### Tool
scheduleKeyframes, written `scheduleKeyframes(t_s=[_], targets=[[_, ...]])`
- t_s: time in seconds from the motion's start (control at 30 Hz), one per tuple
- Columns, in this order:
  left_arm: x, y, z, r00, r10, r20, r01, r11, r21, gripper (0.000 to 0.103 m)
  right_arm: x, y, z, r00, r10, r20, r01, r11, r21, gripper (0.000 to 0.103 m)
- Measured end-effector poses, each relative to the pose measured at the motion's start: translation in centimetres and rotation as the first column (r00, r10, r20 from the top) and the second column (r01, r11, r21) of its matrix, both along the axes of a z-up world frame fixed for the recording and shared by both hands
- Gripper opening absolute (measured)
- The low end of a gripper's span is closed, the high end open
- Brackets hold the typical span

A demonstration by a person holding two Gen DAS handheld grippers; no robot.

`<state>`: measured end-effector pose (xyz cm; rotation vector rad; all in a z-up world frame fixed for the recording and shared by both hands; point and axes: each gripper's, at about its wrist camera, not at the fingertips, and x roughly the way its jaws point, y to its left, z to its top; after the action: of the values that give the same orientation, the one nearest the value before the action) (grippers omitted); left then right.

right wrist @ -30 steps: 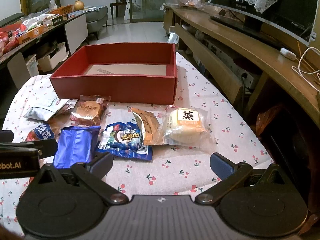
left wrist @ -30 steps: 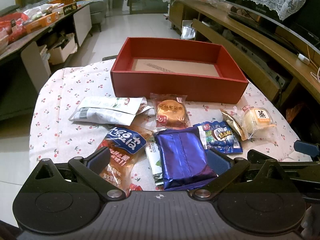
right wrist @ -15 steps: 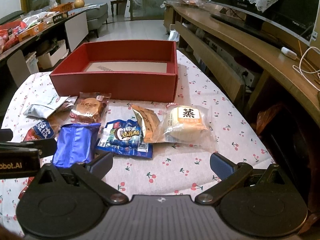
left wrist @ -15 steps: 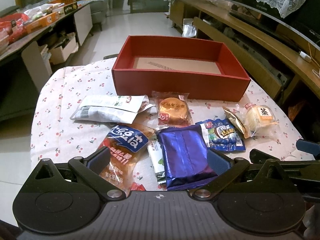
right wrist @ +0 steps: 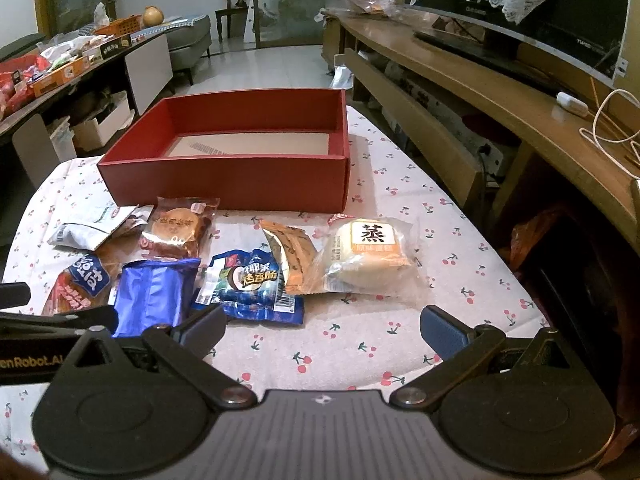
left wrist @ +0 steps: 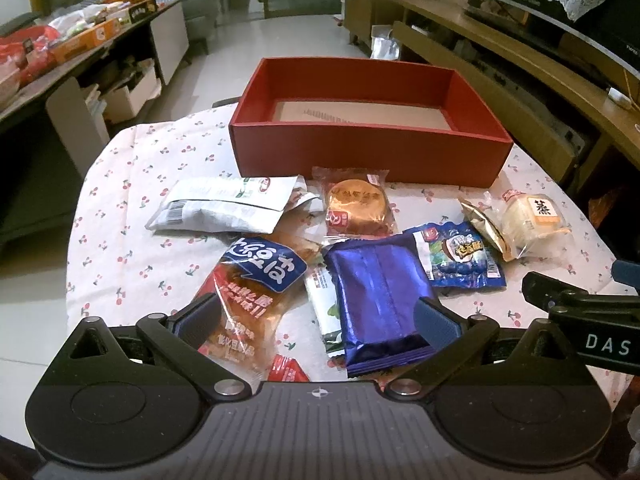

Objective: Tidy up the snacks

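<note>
An open red box (left wrist: pixel 368 152) (right wrist: pixel 224 176) stands at the far side of a cherry-print table, with only a paper sheet inside. Several wrapped snacks lie in front of it: a white pouch (left wrist: pixel 228 208), a round cake (left wrist: pixel 356 206) (right wrist: pixel 178 226), a red-and-blue bread bag (left wrist: pixel 248 292), a shiny blue packet (left wrist: pixel 380 296) (right wrist: pixel 154 296), a blue candy bag (left wrist: pixel 458 260) (right wrist: pixel 248 284), an orange packet (right wrist: pixel 292 256) and a steamed bun (left wrist: pixel 532 220) (right wrist: pixel 370 254). My left gripper (left wrist: pixel 316 320) hangs open just over the bread bag and blue packet. My right gripper (right wrist: pixel 320 324) is open above bare cloth near the bun.
The tablecloth (right wrist: pixel 400 320) drops off close on the right, beside a long wooden cabinet (right wrist: pixel 500 92) with a TV. A cluttered side table (left wrist: pixel 72 44) runs along the left. The right gripper's body (left wrist: pixel 580 312) shows at the right edge of the left wrist view.
Both grippers have pulled back and risen slightly, so the box and snacks sit a little farther off. Nothing on the table moved and both stay open.
</note>
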<state>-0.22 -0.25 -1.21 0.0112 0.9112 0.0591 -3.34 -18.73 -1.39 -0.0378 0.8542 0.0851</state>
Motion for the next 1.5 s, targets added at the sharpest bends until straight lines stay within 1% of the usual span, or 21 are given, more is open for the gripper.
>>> scheduleKeyframes(t_s=[0.23,0.77,0.93,1.07,1.2,1.37,1.5], targets=[[0.0,-0.1,-0.4,1.0,0.001,-0.01,-0.001,1.0,0.02,0.103,-0.2,0.3,0.1,1.0,0.023,0.0,-0.023,1.0,0.006,0.103],[-0.1,0.0,-0.4,1.0,0.002,-0.021,-0.001,1.0,0.013,0.101,-0.1,0.3,-0.2,1.0,0.025,-0.018,-0.025,1.0,0.014,0.103],[-0.6,0.5,-0.6,0.999,0.01,-0.032,-0.009,1.0,0.014,0.101,-0.1,0.8,-0.4,0.998,0.053,-0.039,-0.053,0.998,0.015,0.103],[-0.9,1.3,-0.9,0.998,0.026,-0.054,-0.027,1.0,-0.006,0.101,-0.3,1.6,-0.4,0.995,0.084,-0.045,-0.084,0.996,0.006,0.103],[-1.1,1.9,-1.2,0.996,0.038,-0.08,-0.041,0.999,-0.032,0.101,-0.3,1.9,-0.4,0.993,0.103,-0.055,-0.102,0.995,0.02,0.103],[-2.0,2.1,-1.4,0.993,0.022,-0.117,-0.028,0.998,-0.056,0.102,-0.3,1.9,0.0,0.993,0.109,-0.049,-0.107,0.993,0.044,0.103],[-2.7,1.9,-1.6,0.991,0.004,-0.137,-0.011,0.999,-0.054,0.102,-0.4,2.0,0.3,0.991,0.124,-0.047,-0.122,0.991,0.055,0.103]])
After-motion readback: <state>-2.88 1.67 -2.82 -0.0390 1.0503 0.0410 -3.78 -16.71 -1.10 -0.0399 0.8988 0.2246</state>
